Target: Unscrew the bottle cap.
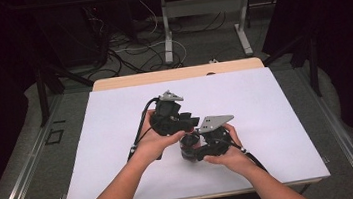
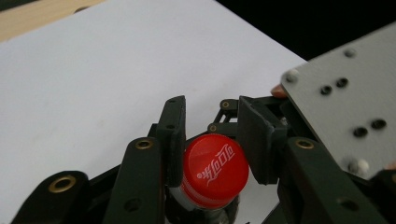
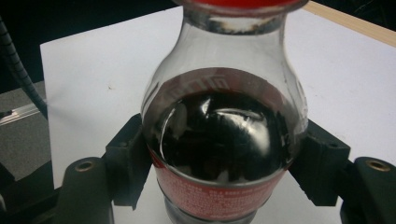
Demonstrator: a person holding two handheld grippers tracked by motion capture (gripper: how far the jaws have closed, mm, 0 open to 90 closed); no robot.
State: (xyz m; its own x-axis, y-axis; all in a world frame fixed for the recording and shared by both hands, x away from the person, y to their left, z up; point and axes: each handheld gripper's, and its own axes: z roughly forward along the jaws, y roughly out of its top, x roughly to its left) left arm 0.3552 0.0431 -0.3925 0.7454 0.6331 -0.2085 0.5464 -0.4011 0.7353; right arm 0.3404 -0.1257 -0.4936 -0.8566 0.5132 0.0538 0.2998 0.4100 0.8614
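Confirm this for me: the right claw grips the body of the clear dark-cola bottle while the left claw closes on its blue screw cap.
Not quite: the screw cap is red, not blue, as the left gripper view shows. The rest holds: the right claw grips the body of the clear dark-cola bottle, and the left claw closes on the cap.

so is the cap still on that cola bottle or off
On. The red cap sits on the neck of the cola bottle, between the left gripper's jaws, while the right gripper clamps the bottle's body.
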